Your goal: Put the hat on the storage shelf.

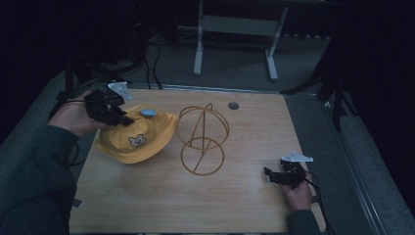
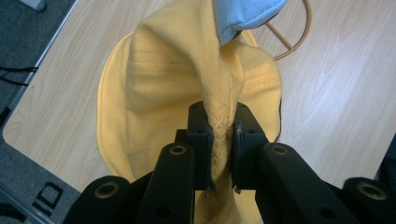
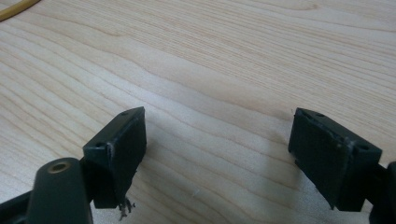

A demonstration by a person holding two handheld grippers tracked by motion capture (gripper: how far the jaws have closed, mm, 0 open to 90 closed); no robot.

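Jaws of the left gripper (image 2: 223,140) pinch a fold of a soft yellow cloth hat (image 1: 134,137) lying at the wooden table's (image 1: 147,196) left edge; light and floppy, it likely sags. Right gripper (image 3: 217,154) rests spread, empty. A gold wire stand (image 1: 201,139) sits beside the hat.

Left gripper (image 1: 125,119) fingers pinched together; right gripper (image 1: 268,174) fingers apparently spread

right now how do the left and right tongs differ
The left tongs are shut on a fold of the yellow hat; the right tongs are open and hold nothing. The left tongs are at the table's far left, the right tongs low at its near right. Both are hand-held.
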